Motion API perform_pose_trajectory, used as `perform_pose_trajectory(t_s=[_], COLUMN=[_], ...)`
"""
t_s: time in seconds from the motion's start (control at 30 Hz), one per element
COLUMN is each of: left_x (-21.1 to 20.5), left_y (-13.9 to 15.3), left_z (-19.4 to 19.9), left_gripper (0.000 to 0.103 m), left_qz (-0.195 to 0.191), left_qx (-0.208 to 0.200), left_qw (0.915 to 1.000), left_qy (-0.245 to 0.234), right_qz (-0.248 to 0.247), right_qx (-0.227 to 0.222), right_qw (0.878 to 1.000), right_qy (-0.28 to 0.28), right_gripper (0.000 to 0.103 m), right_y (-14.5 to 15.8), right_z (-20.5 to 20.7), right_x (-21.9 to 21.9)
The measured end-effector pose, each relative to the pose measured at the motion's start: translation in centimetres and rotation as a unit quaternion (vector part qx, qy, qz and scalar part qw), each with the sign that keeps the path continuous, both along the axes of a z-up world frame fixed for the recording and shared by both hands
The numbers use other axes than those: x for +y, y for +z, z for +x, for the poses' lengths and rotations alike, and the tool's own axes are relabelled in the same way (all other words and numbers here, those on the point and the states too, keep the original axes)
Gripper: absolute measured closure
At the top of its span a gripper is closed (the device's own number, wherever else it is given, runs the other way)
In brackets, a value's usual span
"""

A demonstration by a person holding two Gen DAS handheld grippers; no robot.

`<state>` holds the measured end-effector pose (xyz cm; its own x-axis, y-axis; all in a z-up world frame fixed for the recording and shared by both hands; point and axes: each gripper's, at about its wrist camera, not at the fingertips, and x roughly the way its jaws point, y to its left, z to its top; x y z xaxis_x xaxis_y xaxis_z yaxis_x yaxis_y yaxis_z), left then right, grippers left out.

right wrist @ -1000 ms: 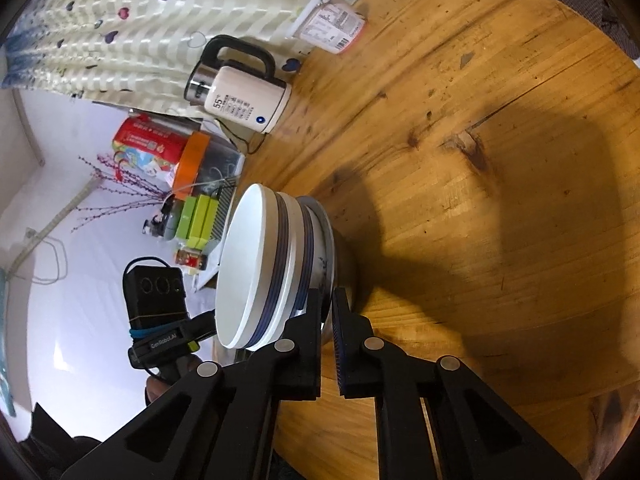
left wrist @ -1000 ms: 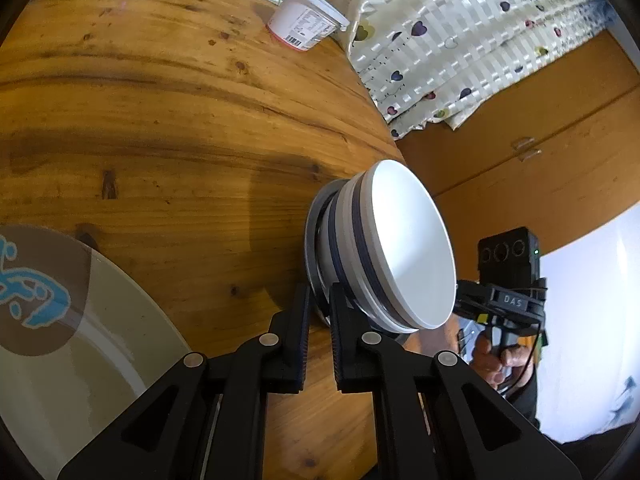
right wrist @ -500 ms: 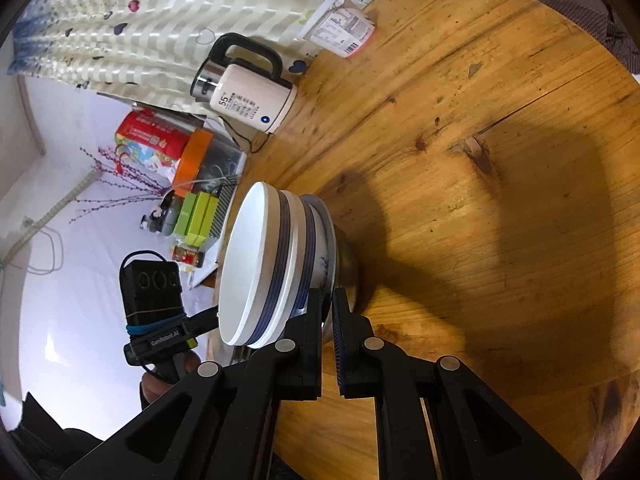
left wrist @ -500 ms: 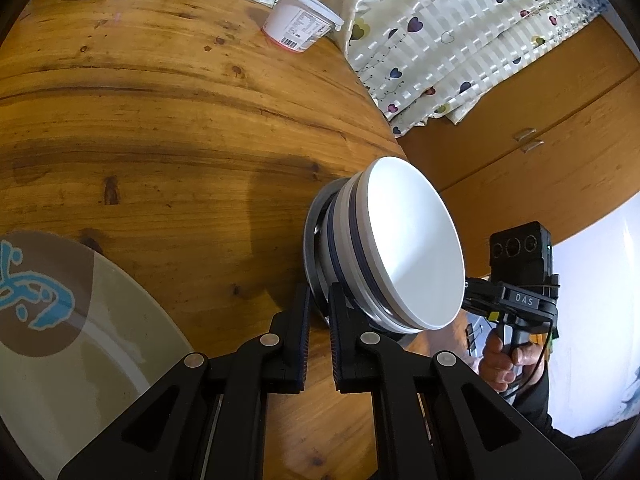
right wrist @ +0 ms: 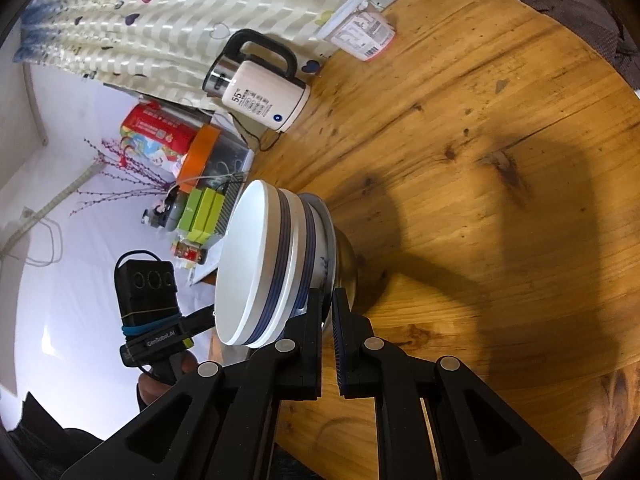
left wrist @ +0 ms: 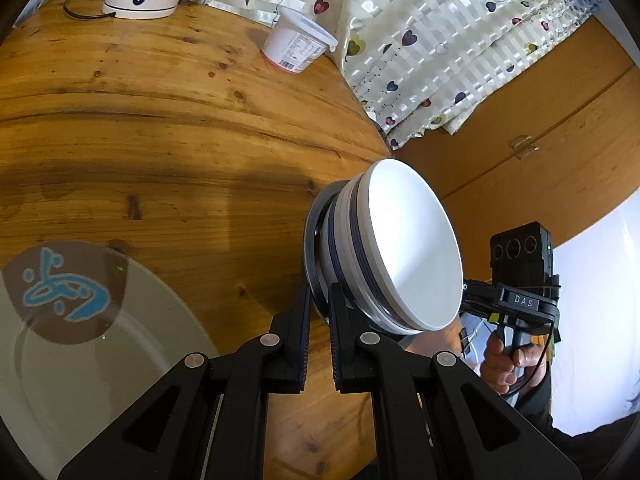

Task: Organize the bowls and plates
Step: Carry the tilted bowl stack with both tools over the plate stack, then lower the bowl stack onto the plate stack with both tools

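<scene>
A stack of white bowls with blue bands (left wrist: 400,248) sits nested in a metal bowl (right wrist: 347,261) at the edge of the round wooden table (left wrist: 160,128). My left gripper (left wrist: 319,298) is shut on the rim of the lowest bowl on one side. On the opposite side my right gripper (right wrist: 328,300) is shut on that rim. The same stack (right wrist: 256,264) fills the middle of the right wrist view. A large pale plate with a blue fish motif (left wrist: 80,360) lies on the table to the left of my left gripper.
A white electric kettle (right wrist: 262,94) and a yoghurt cup (right wrist: 362,36) stand at the table's far edge by a heart-print curtain (left wrist: 440,40). A person's hand (left wrist: 510,360) holds the right gripper's handle beyond the table edge. Boxes and jars (right wrist: 188,168) crowd a shelf.
Both grips stay as they were. The stack has edged up a little with the right gripper, and the kettle and cup have slid further into the left wrist view.
</scene>
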<state>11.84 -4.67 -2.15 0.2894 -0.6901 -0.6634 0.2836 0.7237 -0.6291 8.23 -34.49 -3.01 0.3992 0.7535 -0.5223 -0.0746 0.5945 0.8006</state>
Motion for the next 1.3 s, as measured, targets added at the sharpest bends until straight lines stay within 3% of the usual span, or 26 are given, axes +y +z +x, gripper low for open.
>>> perform_pose_trajectory(t_s=[1.3], left_x=[9.7], left_y=[2.1], left_z=[-4.9], left_gripper=[0.096], left_qz=[0.023], left_qx=[-0.020], left_qw=[0.9937], left_qy=[0.108], right_qz=[0.010], right_qx=[-0.013], right_qw=[0.994], right_qy=[0.111], right_gripper=[0.095], right_y=[1.6], right_z=[2.8], right_x=[10.8])
